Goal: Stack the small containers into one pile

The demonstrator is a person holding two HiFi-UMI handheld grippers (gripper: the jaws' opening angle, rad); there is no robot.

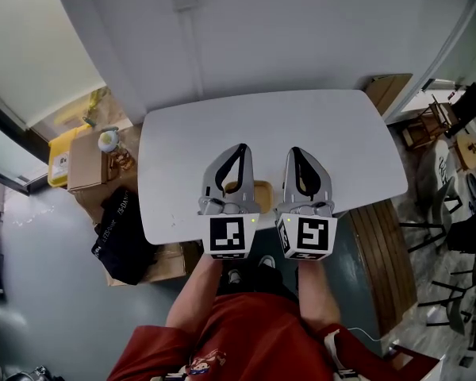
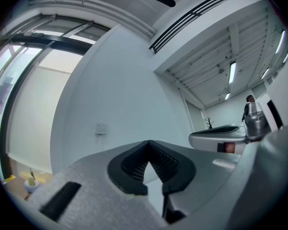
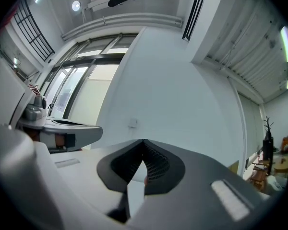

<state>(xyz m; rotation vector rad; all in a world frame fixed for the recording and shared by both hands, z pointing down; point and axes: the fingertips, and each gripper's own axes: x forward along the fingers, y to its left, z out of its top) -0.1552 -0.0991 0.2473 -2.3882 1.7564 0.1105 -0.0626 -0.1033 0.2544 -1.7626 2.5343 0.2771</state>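
Left tool (image 1: 239, 148), right tool (image 1: 297, 152) shut; tan container (image 1: 259, 196) between, below.

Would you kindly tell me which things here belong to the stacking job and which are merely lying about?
Belong: tan container on the white table; left hand-held gripper and right hand-held gripper, both shut, empty.
Lying about: cardboard box, black bag, yellow bin, all beside the table.
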